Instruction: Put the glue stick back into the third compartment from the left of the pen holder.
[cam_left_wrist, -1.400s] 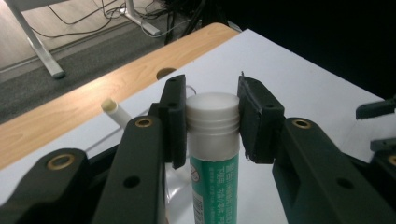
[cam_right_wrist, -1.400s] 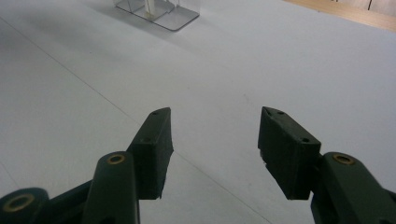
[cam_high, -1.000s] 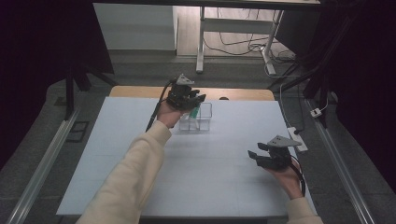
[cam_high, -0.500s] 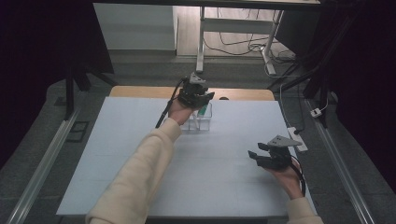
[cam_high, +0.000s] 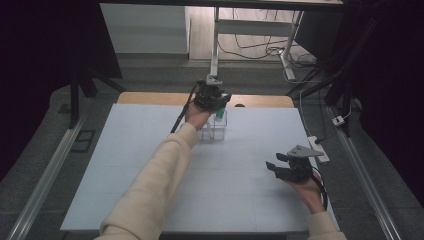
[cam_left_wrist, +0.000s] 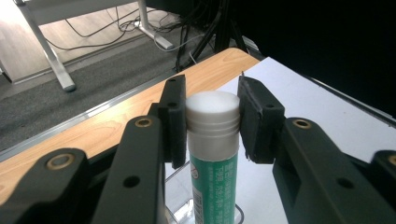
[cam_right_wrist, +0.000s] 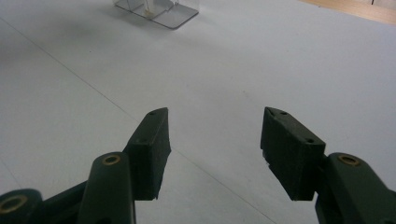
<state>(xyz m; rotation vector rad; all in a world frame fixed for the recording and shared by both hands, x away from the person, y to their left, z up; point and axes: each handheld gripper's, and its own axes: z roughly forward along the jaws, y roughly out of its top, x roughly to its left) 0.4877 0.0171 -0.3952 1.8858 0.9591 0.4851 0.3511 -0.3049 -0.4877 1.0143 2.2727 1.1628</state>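
Gripping glue stick (cam_left_wrist: 213, 154) — white cap, green label — left gripper (cam_left_wrist: 212, 116) jaws clamped; right gripper (cam_right_wrist: 215, 140) jaws apart.

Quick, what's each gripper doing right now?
Left gripper: closed on the white cap of the green glue stick, above the clear holder.
Right gripper: open, holding nothing.

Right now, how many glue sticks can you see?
1. The green glue stick is clamped at its white cap by the left gripper, above the clear holder at the table's far side. Others could hide inside that holder.
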